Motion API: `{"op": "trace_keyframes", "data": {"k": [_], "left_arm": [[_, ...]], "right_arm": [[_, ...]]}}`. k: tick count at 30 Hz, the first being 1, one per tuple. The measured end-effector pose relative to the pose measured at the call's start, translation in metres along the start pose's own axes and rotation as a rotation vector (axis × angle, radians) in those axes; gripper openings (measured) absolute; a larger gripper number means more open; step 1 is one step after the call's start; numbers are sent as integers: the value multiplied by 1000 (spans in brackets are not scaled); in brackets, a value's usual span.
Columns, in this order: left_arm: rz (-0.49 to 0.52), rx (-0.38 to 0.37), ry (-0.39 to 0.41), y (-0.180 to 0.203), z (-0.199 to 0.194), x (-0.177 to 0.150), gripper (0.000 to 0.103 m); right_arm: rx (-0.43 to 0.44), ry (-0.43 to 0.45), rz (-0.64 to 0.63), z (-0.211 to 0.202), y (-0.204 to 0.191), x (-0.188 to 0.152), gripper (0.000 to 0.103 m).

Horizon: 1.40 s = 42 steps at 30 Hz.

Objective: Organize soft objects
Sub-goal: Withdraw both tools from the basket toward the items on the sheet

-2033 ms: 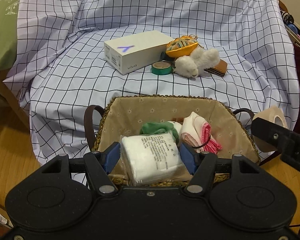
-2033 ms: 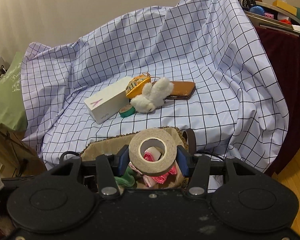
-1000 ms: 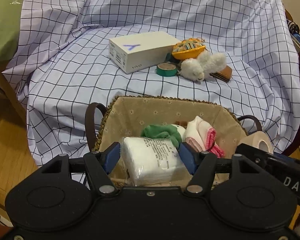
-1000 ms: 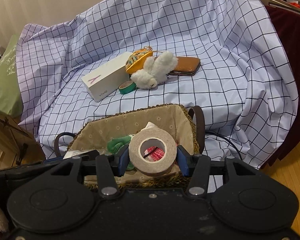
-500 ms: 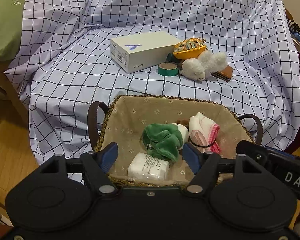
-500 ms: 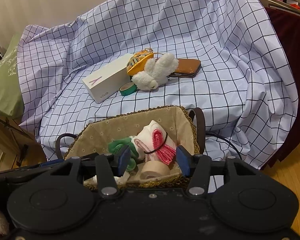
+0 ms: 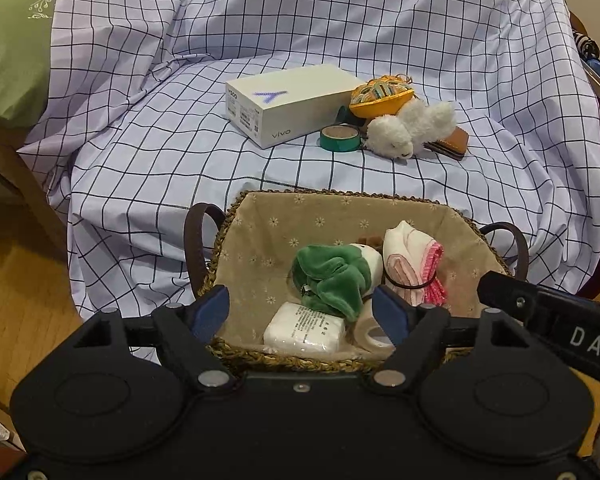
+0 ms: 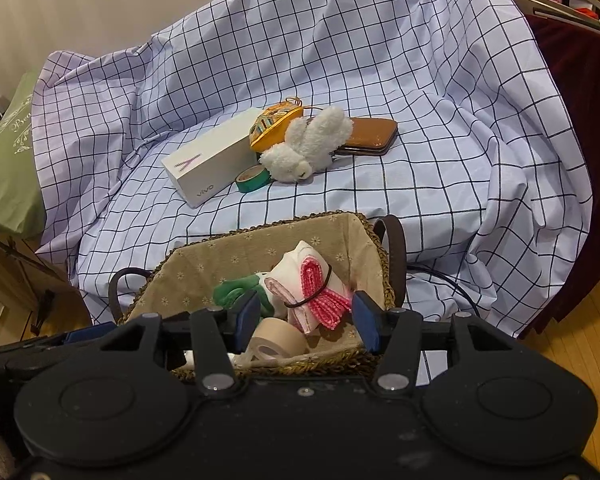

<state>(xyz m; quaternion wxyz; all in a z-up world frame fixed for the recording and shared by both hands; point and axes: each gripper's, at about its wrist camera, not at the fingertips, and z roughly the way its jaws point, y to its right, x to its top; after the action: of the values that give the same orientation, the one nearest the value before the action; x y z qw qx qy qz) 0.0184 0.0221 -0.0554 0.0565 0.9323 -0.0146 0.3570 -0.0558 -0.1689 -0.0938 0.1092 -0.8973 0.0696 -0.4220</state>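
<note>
Both grippers are hanging over the near rim of the woven basket with nothing between their fingers. The left gripper is standing with its jaws wide apart at the bottom centre of its view, and the right gripper is likewise spread open low in its own frame. Judging from this, the step in hand is the end of a drop-off.

Inside the basket, 4 things are lying together: a white wrapped pack against the near wall, directly between the left fingertips in the picture; a beige tape roll just beside it, showing between the right fingertips; a green plush in the middle; and a pink-and-white cloth bundle banded with a dark tie, leaning toward the right wall.

The soft thing not yet gathered appears to be the white fluffy toy, sitting in the upper right of the left view on the checked sheet, well apart from both grippers. It is touching an orange patterned pouch and partly covering a brown wallet; a green tape roll and a white box are lying just beside.

The next move probably calls for 1 open gripper reaching past the far rim, closing on the toy's body alone, without dragging the pouch or wallet.
</note>
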Motion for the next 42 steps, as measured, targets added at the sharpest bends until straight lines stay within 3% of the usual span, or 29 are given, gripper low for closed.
{"op": "trace_keyframes", "data": {"k": [27, 42], "left_arm": [[9, 7, -28, 1, 3, -1, 76], [45, 78, 72, 2, -14, 3, 81]], "right_arm": [[-7, 9, 6, -2, 3, 2, 53], [-34, 41, 8, -5, 4, 4, 56]]}}
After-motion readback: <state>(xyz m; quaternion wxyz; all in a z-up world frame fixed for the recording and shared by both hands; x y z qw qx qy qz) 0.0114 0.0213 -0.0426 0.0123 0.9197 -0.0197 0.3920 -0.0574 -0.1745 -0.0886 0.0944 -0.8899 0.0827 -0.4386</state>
